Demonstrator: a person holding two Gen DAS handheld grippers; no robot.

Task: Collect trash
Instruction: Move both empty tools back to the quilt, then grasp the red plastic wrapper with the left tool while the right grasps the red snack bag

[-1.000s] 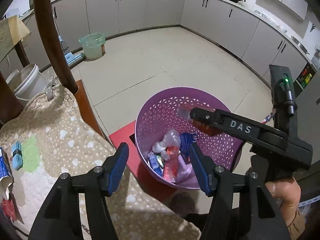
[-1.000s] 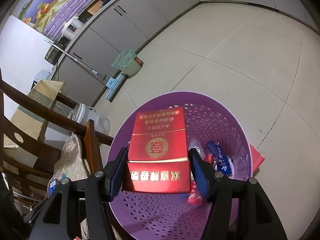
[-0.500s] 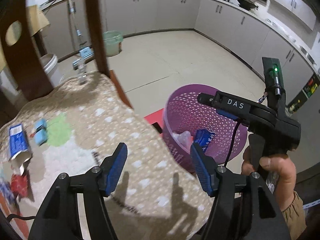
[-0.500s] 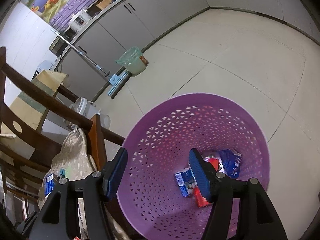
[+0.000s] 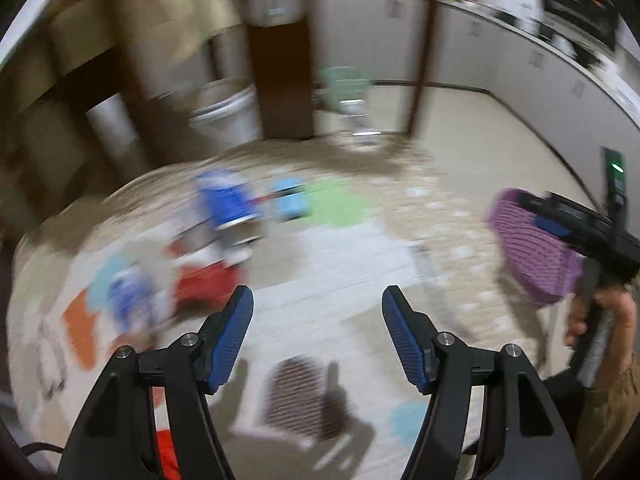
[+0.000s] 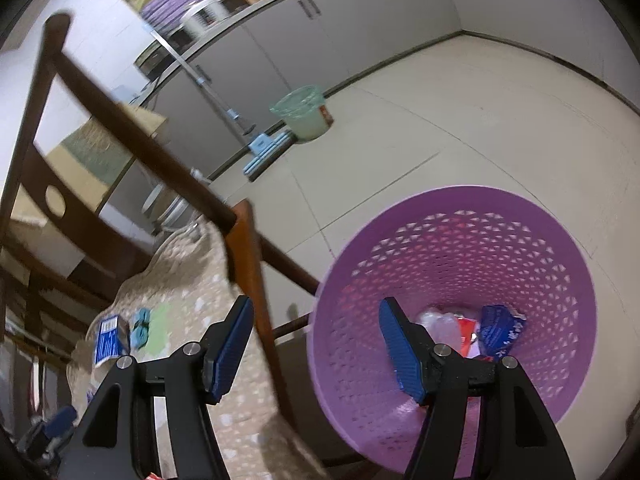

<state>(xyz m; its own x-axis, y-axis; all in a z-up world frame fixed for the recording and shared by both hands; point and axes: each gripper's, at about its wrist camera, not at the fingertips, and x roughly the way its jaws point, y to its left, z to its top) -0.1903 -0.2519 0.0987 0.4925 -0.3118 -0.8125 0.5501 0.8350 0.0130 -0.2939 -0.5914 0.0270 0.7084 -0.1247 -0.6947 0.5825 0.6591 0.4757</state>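
Red box gone from right tongs [image 6: 316, 344]

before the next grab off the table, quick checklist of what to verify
1. Left gripper empty, jaws apart: ok.
2. Right gripper empty, jaws apart: ok.
3. Purple basket upright and open to receive trash: ok.
4. Trash left on the tablecloth, such as the blue packet and red wrapper: ok, targets remain.
5. Left wrist view sharp enough to pick a target: not ok, heavily blurred.
6. Exact shape of each item: cannot tell.
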